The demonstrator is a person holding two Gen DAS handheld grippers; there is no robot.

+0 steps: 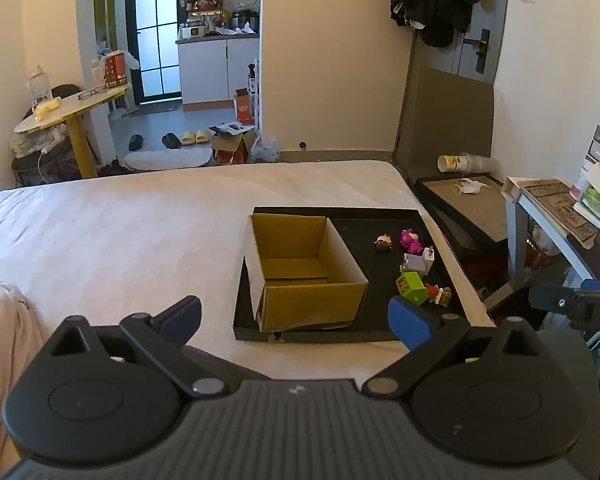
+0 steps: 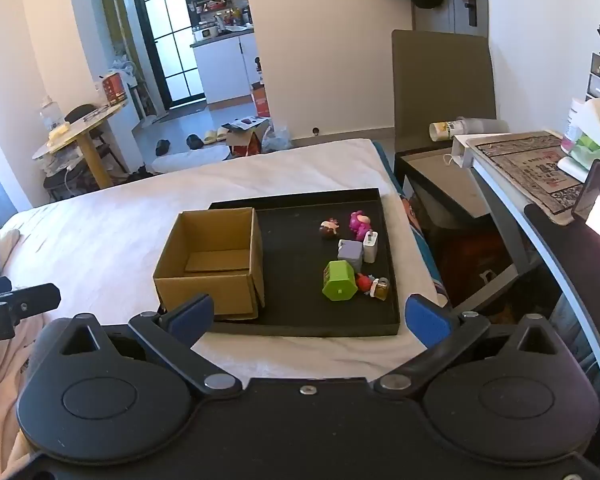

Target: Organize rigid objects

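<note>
Small rigid plastic toys (image 2: 350, 256) all lie right of the empty brown cardboard box (image 2: 210, 260); both grippers (image 1: 294, 316) (image 2: 308, 316) gape wide, holding nothing.

Open brown cardboard box (image 2: 210, 258): empty, upright, left half of shallow black tray (image 2: 296, 312).
Right of box, clustered on tray floor: green hexagonal plastic toy (image 2: 339, 281) on its side; lilac block (image 2: 350, 255); white charger (image 2: 370, 247); magenta figurine (image 2: 358, 223); small brown-headed figure (image 2: 329, 229); red figure with small bottle (image 2: 374, 285).
</note>
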